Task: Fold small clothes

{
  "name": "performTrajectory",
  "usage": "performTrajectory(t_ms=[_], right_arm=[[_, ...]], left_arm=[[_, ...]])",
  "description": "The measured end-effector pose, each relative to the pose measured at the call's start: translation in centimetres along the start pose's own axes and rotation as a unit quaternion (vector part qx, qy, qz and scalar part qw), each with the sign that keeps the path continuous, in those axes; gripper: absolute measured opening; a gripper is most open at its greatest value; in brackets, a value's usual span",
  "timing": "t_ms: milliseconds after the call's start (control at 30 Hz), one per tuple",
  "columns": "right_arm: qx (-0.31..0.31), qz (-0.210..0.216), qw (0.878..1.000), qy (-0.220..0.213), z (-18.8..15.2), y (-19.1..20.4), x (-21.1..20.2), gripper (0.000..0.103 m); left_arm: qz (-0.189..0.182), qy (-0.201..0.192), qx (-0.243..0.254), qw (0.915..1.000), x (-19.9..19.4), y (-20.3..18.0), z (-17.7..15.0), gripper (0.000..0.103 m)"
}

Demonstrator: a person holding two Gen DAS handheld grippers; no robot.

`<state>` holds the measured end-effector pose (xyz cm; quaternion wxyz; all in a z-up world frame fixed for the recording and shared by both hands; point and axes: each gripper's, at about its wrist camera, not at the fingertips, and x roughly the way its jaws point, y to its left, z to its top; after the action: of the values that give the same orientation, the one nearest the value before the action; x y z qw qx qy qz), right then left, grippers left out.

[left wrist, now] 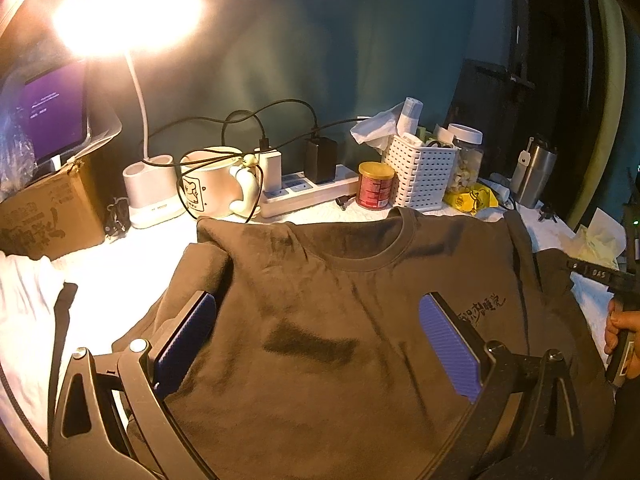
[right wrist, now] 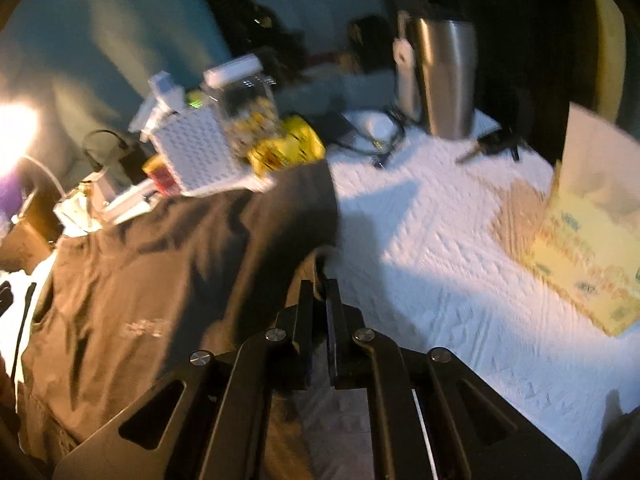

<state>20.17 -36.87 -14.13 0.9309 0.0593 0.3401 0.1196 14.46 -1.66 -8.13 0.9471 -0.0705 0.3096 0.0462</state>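
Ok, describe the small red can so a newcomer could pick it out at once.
Find the brown shirt spread on the white table cover. Just beyond its collar, a white basket stands beside a power strip. The can sits between them: short, red, gold-lidded, the only red thing there.

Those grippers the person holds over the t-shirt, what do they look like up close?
Left gripper: black angular linkage arms with silver rivets and cut-out slots, each finger faced with a ribbed purple-blue pad. Right gripper: the same black frame and silver rivets.
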Motion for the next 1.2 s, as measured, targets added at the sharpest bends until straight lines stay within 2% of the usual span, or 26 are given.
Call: performTrajectory(t_ms=[67,267,433,667,867,1000,1033,1133,1200], right_arm=[[-0.022,0.009,1.0,-0.011,0.1,1.2,-0.7,0.006],[-0.111,0.003,0.994,-0.02,-1.1,6.3,-1.3,0.006],[-0.162,0.027,0.986,-0.002,-3.5,9.8,-0.5,0.006],[-0.194,0.062,0.979,0.031,-6.6,12.8,0.4,0.006],[-0.212,0.057,0.974,0.062,-7.7,13.9,0.7,0.006],[-0.186,0.043,0.979,0.072,-7.1,13.5,0.3,0.007],[-0.181,0.036,0.98,0.069,-6.6,13.3,0.1,0.01],[-0.159,0.022,0.986,0.05,-4.5,12.7,-0.6,0.051],[-0.145,0.008,0.989,0.04,-2.8,12.1,-0.5,0.053]], left_arm=[[-0.002,-0.002,-0.001,1.0,-0.3,0.1,-0.1,0.1],[-0.005,-0.008,-0.004,0.9999,-1.3,0.6,-0.6,0.1],[0.0,-0.012,-0.006,0.9999,-2.4,1.3,-1.2,0.1],[0.005,-0.013,-0.015,0.9998,-3.4,2.4,-2.2,0.1],[0.003,-0.015,-0.024,0.9996,-4.0,3.3,-2.9,0.1],[0.0,-0.015,-0.032,0.9994,-4.0,3.9,-3.2,0.1],[-0.002,-0.015,-0.034,0.9993,-3.9,4.1,-3.2,0.1],[-0.006,-0.017,-0.035,0.9992,-3.5,4.5,-3.1,0.1],[-0.006,-0.018,-0.032,0.9993,-3.2,4.9,-2.8,0.1]])
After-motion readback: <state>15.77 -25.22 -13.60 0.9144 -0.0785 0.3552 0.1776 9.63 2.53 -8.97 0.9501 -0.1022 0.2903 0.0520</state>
